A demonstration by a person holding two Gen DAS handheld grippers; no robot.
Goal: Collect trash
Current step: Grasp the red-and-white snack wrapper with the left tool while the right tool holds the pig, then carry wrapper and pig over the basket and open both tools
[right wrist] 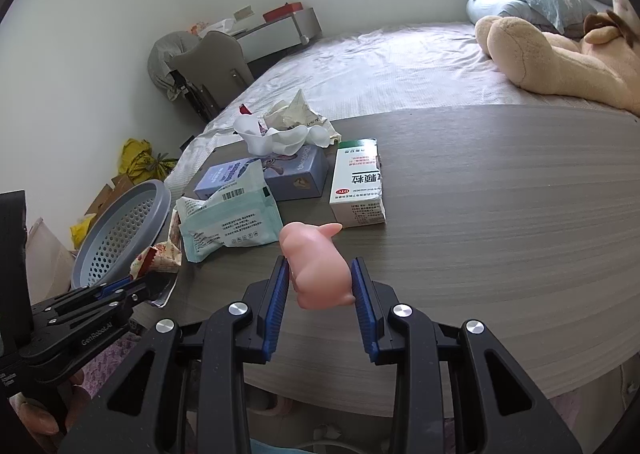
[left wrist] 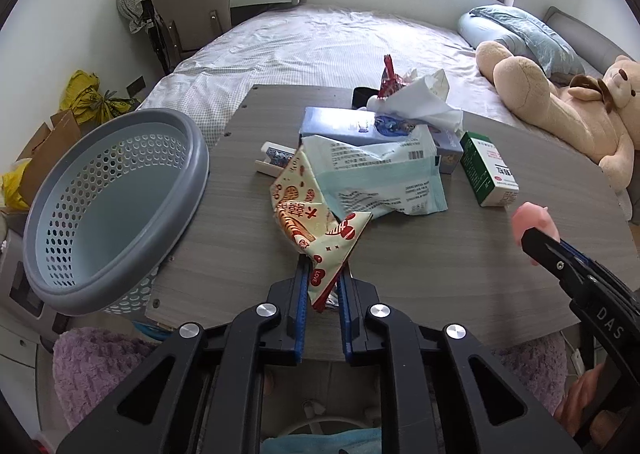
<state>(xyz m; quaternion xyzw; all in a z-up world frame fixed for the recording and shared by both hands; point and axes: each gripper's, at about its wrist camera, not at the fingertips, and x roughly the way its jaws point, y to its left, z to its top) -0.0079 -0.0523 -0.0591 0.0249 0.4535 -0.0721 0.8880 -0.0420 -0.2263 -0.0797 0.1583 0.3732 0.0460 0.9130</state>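
A bed runs behind the grey wood-grain table, whose far edge sits against the mattress. A teddy bear sprawls on the bed to the right. The right half of the table is bare in the right wrist view. A grey perforated basket stands tilted just off the table's left edge, its rim touching that edge and its mouth turned toward the clutter.

The trash crowds the middle of the table. A blue tissue box lies farthest back with white tissue and a red wrapper on top. A pale green wipes pack leans over its front. A green-and-white carton lies just right of the pack, near the table's right edge.

The left gripper is pinched down on the near corner of a cream snack bag, which trails up under the pack. The right gripper clamps a pink pig toy, held above the table just in front of the carton.
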